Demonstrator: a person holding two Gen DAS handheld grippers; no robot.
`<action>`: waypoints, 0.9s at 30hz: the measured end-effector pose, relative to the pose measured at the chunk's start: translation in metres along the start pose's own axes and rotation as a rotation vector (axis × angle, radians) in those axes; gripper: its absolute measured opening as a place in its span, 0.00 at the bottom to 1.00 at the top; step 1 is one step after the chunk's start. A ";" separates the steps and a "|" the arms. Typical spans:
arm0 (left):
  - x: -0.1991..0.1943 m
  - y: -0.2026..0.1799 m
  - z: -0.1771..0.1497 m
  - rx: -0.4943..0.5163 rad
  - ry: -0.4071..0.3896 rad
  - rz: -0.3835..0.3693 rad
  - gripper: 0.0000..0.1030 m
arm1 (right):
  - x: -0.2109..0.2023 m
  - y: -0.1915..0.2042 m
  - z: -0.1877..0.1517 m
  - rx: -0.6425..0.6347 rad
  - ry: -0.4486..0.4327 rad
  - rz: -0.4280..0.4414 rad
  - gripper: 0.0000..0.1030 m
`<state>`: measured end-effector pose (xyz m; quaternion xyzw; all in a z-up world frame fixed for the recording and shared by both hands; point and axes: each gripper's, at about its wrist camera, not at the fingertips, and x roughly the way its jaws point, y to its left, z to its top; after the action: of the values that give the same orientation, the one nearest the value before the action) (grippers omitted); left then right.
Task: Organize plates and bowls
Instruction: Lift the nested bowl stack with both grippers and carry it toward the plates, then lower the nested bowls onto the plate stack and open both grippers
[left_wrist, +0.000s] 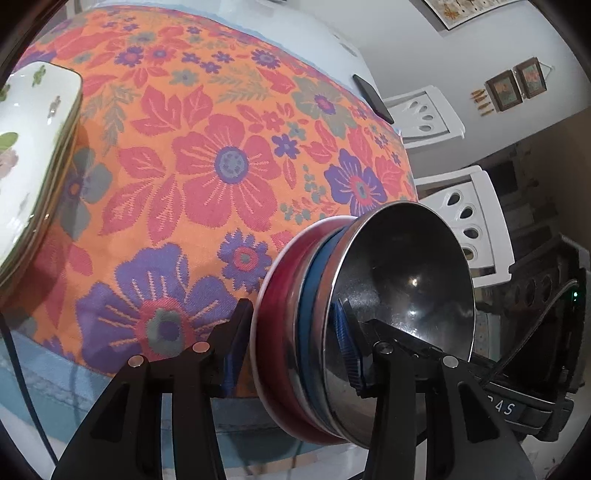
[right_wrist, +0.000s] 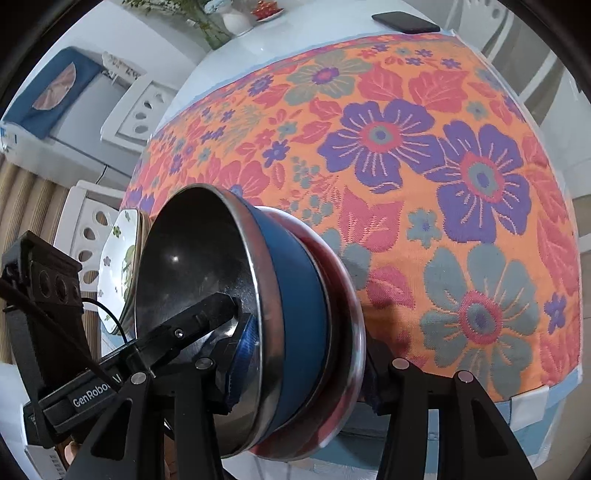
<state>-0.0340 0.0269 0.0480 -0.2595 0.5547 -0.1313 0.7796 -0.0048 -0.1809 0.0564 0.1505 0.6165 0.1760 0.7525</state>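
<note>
A stack of nested bowls, red outside (left_wrist: 275, 325), blue between (left_wrist: 308, 321) and steel-lined inside (left_wrist: 402, 295), is held on its side near the table's front edge. My left gripper (left_wrist: 291, 350) is shut on the stack's rim. My right gripper (right_wrist: 303, 354) is shut on the rim of the same stack (right_wrist: 295, 317) from the opposite side, and the left gripper's finger (right_wrist: 199, 321) shows inside the bowl. A stack of white floral plates (left_wrist: 33, 155) lies at the left of the table; it also shows in the right wrist view (right_wrist: 118, 266).
The table has an orange floral cloth (left_wrist: 221, 155) over a pale blue cover. A black phone (left_wrist: 373, 98) lies at the far edge, also in the right wrist view (right_wrist: 406, 22). White chairs (left_wrist: 465, 218) stand beside the table. A white vase (right_wrist: 236, 20) stands far back.
</note>
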 end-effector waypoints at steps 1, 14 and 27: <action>-0.003 -0.001 0.000 -0.003 -0.009 0.007 0.40 | -0.001 0.002 0.001 -0.001 0.004 -0.001 0.48; -0.106 0.024 0.035 -0.025 -0.136 0.060 0.40 | -0.028 0.107 0.018 -0.074 -0.057 0.033 0.48; -0.184 0.136 0.090 -0.003 -0.128 0.116 0.39 | 0.033 0.247 0.026 -0.076 -0.065 0.067 0.47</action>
<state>-0.0254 0.2536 0.1422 -0.2360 0.5180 -0.0680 0.8194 0.0065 0.0545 0.1425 0.1479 0.5794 0.2194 0.7709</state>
